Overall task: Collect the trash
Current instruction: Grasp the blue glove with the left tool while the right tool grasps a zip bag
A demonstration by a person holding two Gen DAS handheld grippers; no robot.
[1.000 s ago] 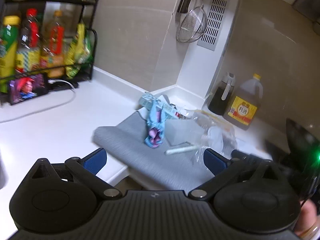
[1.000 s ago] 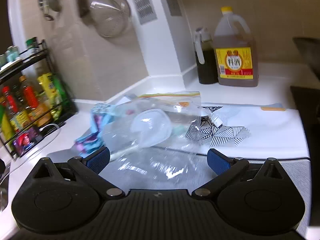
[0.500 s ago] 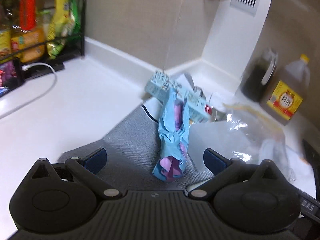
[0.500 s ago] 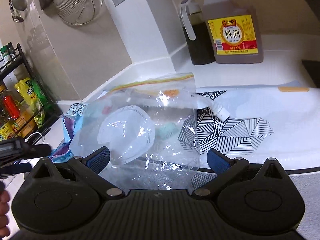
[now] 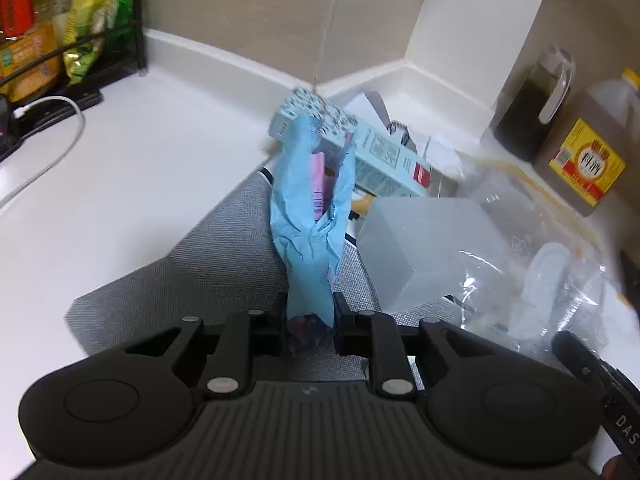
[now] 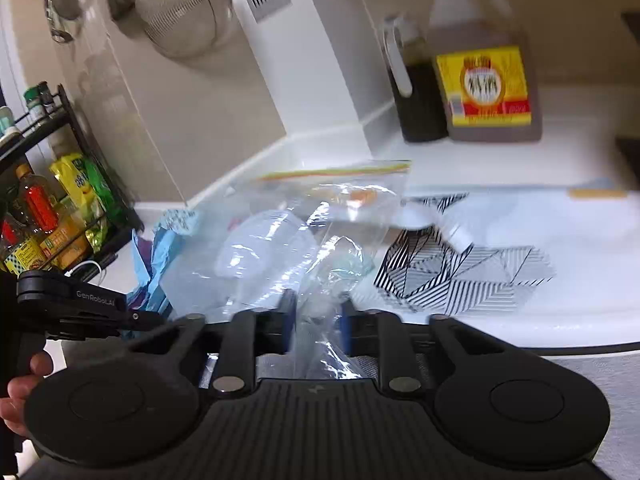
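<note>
Blue wrapper (image 5: 310,216) (pink inside), grey mat (image 5: 192,280), black-and-white striped sheet (image 6: 460,276)

A black condiment rack (image 5: 80,40) stands at ten o'clock, a yellow-labelled jug (image 6: 480,72) at one o'clock, beside a dark bottle (image 6: 416,92).

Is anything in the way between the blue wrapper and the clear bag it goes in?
Partly. The blue wrapper, pinched in the left gripper, has a frosted box lying between it and the clear bag. The right gripper pinches the bag's near edge.
</note>
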